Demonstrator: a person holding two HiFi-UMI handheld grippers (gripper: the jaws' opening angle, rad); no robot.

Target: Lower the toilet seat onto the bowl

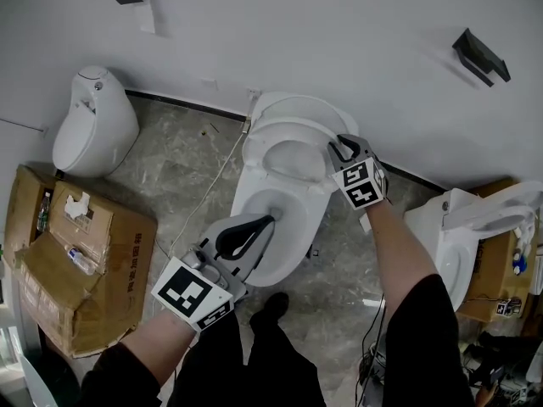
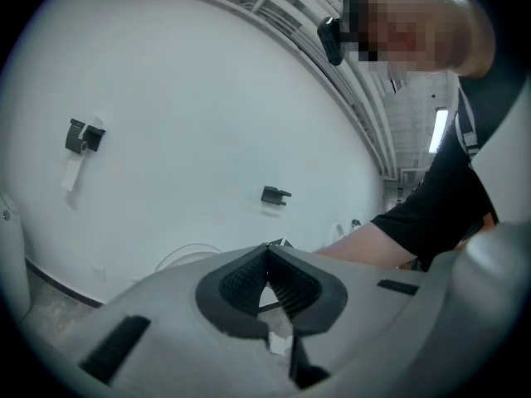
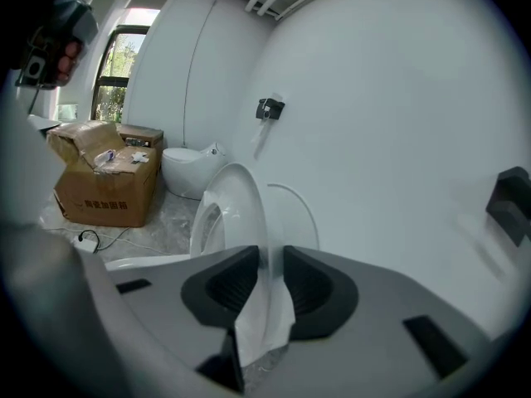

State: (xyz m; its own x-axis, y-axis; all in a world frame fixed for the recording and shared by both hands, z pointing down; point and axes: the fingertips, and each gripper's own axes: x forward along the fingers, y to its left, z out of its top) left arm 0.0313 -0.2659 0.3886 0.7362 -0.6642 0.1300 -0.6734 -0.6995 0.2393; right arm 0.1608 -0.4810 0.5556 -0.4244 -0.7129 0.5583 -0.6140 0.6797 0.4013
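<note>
Left gripper (image 1: 270, 221) level over bowl (image 1: 299, 253); right gripper (image 1: 338, 147) gripping raised toilet seat (image 1: 261, 147)

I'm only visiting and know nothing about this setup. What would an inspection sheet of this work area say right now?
Surface: grey stone-look floor.
Job's things: toilet seat tilted up off the bowl, not yet down; lid behind it against the wall.
Clutter: open cardboard box at left; closed white toilet beyond it; another toilet at right.
Grippers: right gripper clamped on the seat's rim; left gripper shut, empty, over the bowl.
Cables: thin cable on the floor, left of the toilet.
Surroundings: white wall with black brackets.
</note>
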